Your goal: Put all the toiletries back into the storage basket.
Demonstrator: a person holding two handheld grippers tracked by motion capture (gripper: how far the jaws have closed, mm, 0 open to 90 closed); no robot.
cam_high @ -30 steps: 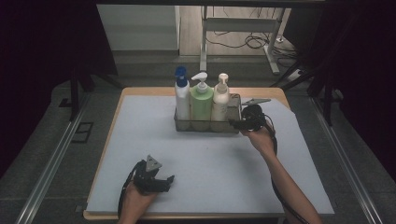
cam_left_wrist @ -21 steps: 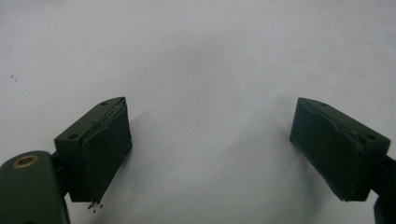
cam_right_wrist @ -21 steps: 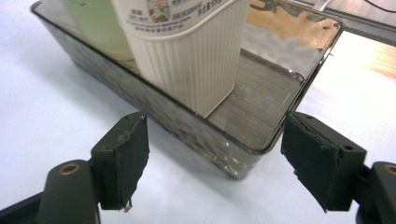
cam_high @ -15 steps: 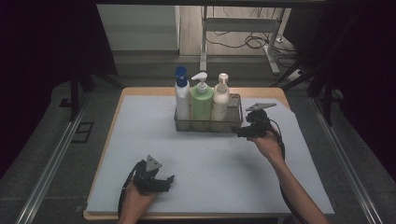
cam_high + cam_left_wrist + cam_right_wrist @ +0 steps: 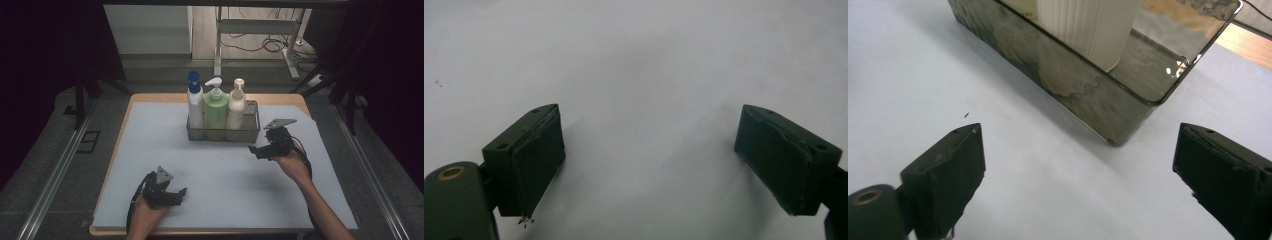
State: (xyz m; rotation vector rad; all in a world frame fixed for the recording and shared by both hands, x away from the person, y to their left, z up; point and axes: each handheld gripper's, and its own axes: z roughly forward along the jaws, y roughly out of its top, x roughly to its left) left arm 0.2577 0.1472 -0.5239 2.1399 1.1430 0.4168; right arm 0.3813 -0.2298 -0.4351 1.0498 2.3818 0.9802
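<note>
Overhead, the bench (image 5: 150,102) carries a pale sheet (image 5: 225,170), and a smoked, see-through tray (image 5: 250,131) stands at its 12 o'clock edge. Three pump bottles stand upright in the tray, side by side: a white bottle with a blue cap (image 5: 194,102) at 9 o'clock, a green bottle (image 5: 215,107) in the middle, and a cream bottle (image 5: 236,106) at 3 o'clock. One end of the tray, at 3 o'clock of the cream bottle, holds no bottle.

Right gripper (image 5: 256,151): held just off the tray's near right corner, at about 5 o'clock from it, close but apart from the wall. Its jaws stand wide apart and hold nothing. The right gripper view looks along the right gripper (image 5: 1078,175) at that corner of the tray (image 5: 1088,107), with the ribbed base of the cream bottle (image 5: 1088,25) behind the wall and bare sheet between the jaws.

Left gripper (image 5: 181,192): low at the 7 o'clock part of the sheet, well apart from the tray, the hand near the bench's front edge. In the left gripper view the left gripper (image 5: 649,160) has its jaws spread wide over plain sheet, nothing between them.
</note>
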